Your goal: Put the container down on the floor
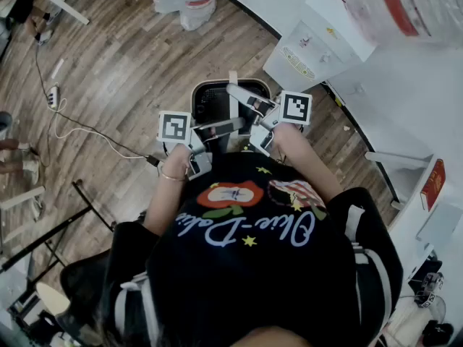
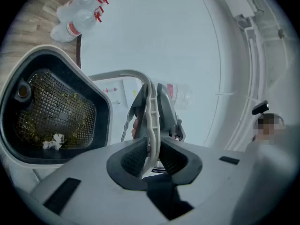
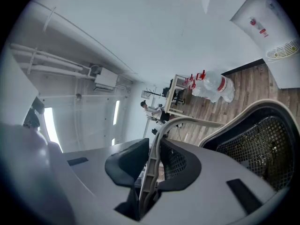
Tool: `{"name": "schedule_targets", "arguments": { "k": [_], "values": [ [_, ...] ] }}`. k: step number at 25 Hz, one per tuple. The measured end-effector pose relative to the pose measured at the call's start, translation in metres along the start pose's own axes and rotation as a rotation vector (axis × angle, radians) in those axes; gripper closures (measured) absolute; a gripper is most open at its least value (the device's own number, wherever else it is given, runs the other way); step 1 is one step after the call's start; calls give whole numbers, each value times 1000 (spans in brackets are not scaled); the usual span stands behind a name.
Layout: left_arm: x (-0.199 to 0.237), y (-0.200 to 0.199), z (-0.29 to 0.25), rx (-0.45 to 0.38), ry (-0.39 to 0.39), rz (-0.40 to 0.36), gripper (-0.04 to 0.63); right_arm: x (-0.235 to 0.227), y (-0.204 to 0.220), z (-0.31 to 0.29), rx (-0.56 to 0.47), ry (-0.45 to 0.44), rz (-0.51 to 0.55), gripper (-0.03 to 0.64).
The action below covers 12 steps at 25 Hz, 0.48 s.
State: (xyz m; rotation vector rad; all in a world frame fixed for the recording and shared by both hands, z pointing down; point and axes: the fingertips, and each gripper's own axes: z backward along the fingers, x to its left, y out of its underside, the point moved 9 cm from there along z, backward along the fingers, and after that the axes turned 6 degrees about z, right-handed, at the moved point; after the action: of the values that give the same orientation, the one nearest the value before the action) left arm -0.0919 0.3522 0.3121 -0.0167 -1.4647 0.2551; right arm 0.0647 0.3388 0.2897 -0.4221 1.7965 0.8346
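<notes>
Left gripper (image 2: 150, 153) jaws clamped edge-on on the thin grey handle (image 2: 149, 102). Right gripper (image 3: 152, 165) jaws clamped on it likewise, pads tight on both sides. Container (image 1: 217, 103) hanging from that handle, apparently off the floor (image 1: 123, 63) beneath it, not yet set down. Mesh basket (image 2: 56, 107) with scraps inside the container.

Likely risks:
- Handle pivoting in the pads and tilting the container if one side lowers faster.
- Slipping out of such a narrow pinch.
- Scraps spilling on a hard landing.
- Cable (image 1: 79, 125) left of the container, white cabinet (image 1: 311, 49) to its right: possible snags.
</notes>
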Motion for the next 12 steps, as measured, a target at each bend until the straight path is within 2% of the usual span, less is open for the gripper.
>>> {"name": "schedule_targets", "arguments": {
  "k": [12],
  "values": [
    [-1,2,0,-8,-1,14,529,1,0,1,8,2,1,566]
  ]
}}
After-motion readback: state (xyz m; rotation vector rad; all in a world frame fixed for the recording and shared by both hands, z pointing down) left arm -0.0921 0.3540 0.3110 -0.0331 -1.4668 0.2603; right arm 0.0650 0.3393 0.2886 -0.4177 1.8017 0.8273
